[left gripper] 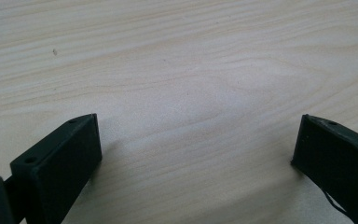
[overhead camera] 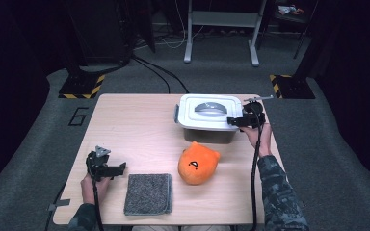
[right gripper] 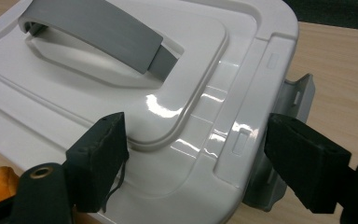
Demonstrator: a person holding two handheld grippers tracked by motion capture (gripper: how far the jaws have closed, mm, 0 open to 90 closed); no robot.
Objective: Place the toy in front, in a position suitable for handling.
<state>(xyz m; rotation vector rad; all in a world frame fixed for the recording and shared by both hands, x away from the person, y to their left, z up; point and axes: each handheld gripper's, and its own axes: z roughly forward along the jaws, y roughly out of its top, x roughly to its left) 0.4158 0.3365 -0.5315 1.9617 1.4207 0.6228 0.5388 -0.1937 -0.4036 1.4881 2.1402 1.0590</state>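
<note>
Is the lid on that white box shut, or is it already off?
Shut: the white plastic lid with the grey handle sits flat on the grey box. The right tongs stand open over its latch edge.

- We see a white box lid [overhead camera: 212,111] with a grey handle [overhead camera: 210,107] and grey side latches [right gripper: 286,140].
- The plush toy [overhead camera: 198,163] is orange with dark face marks.
- The cloth [overhead camera: 148,193] is speckled grey.
- Both grippers, left [overhead camera: 117,170] and right [overhead camera: 234,121], are black.
- The table [overhead camera: 139,125] is pale wood with fine grain.
- The floor markers [overhead camera: 83,87] carry yellow and black stripes.
</note>
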